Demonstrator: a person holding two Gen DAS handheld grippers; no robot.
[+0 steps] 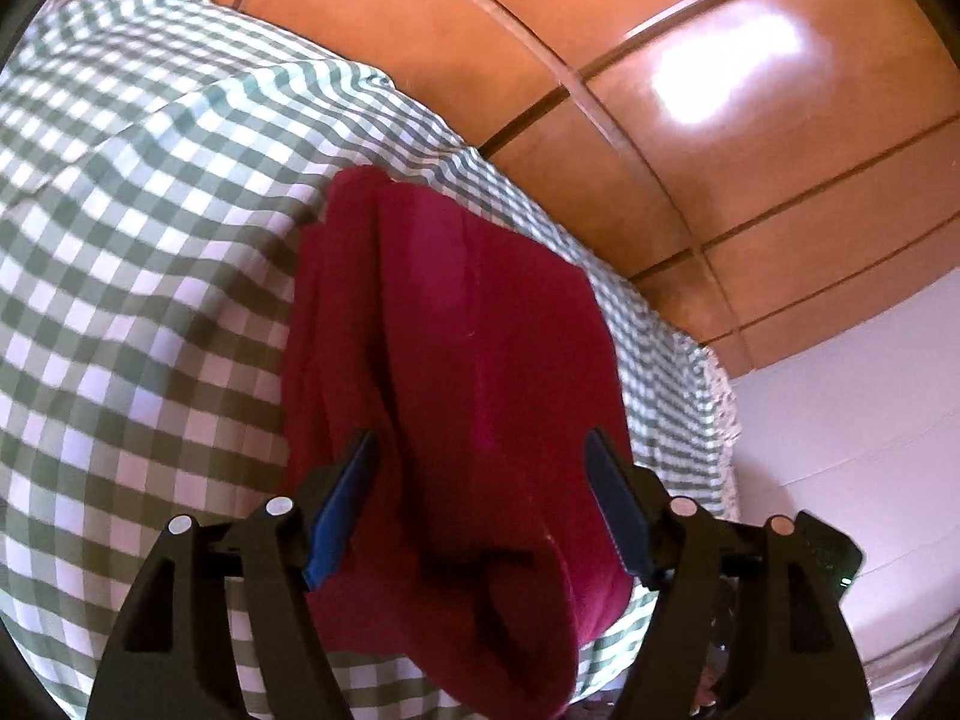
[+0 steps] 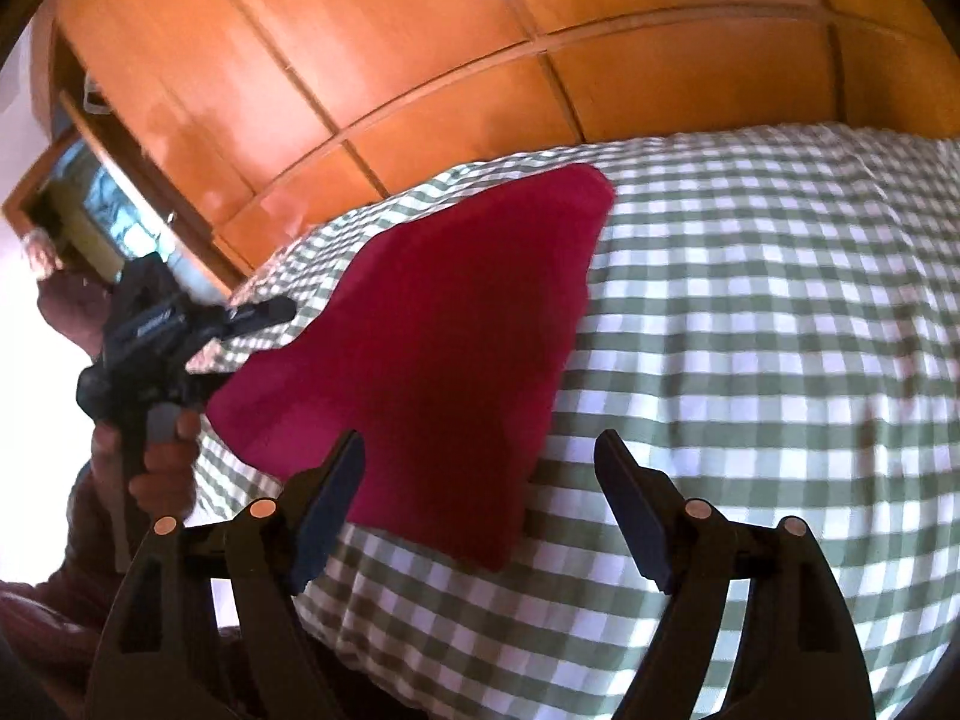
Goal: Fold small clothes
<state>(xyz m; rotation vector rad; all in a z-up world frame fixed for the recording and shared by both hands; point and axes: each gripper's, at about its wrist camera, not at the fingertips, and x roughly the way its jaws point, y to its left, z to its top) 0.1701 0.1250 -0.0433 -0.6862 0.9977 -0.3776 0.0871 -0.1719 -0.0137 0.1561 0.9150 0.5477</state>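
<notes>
A: Where is the cloth?

B: The red cloth [image 1: 456, 372] lies on the checked cover [image 1: 132, 276], near the edge that faces the cupboard [image 1: 690, 78]. It is soft, matte fabric, folded over on itself with long creases and a rolled lip at the near end. From the right wrist it [image 2: 438, 348] reads as a rough wedge — narrow far corner, broad near edge.

A: And the cover?

B: Green-and-white gingham, slightly rumpled, draped over a rounded surface. Behind it stand glossy orange-brown wood panels with dark seams.

A: The grippers?

B: The left gripper [image 1: 480, 450] hangs over the cloth, jaws spread wide, blue pads [image 1: 342, 510] on either side of the fold, nothing pinched. In the right view it [image 2: 240, 336] sits at the cloth's left corner, a hand [image 2: 156, 468] wrapped around its handle. The right gripper [image 2: 480, 450] is also wide open and empty — one finger over the cloth's near edge, the other over the cover.
</notes>
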